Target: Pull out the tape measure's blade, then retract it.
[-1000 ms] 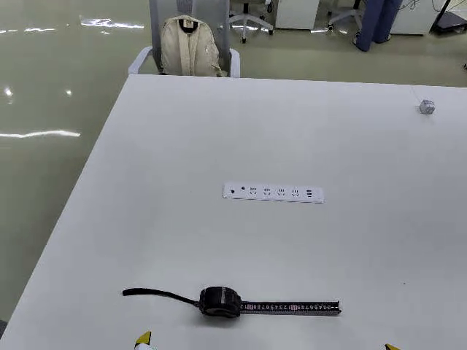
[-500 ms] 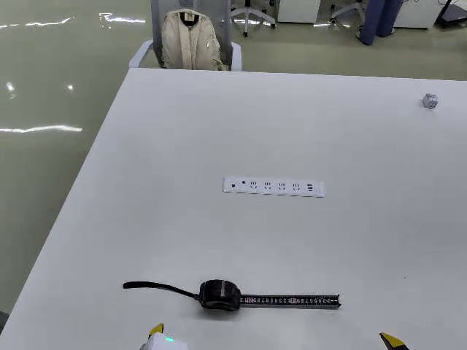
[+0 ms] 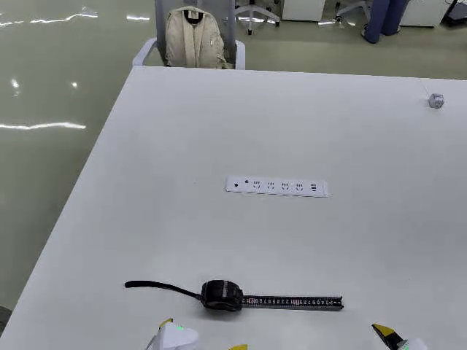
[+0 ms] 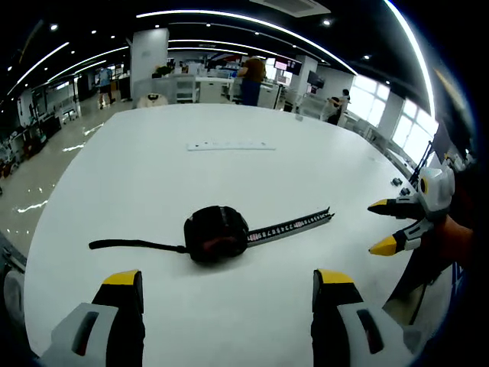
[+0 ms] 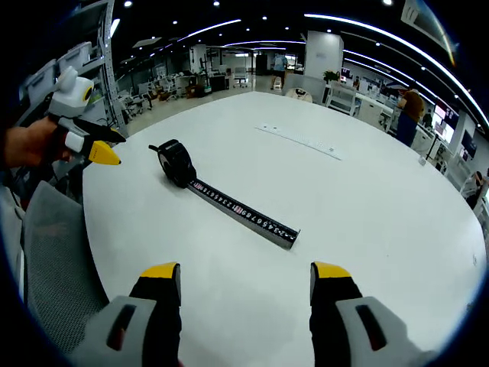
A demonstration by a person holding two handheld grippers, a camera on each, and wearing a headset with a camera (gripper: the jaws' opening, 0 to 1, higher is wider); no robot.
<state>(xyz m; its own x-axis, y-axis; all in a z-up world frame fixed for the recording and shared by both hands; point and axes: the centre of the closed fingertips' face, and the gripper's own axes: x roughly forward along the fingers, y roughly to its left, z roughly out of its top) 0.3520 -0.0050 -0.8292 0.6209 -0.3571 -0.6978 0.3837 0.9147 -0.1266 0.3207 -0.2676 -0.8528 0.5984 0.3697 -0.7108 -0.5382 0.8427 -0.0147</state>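
A black tape measure lies near the white table's front edge, its blade drawn out to the right and a black wrist strap trailing left. The tape measure sits just ahead of my left gripper, which is open and apart from it. The tape measure and its blade lie ahead of my right gripper, open, with the blade tip a short way in front. The yellow tips of the left gripper and the right gripper rise at the bottom of the head view.
A white power strip lies mid-table. A small grey object rests at the far right. Behind the table's far edge stands a chair with a cream backpack. The table's left edge drops to a glossy floor.
The head camera has tilted a little. Both grippers have come up into the bottom of the head view, closer to the tape measure. The tape measure has not moved.
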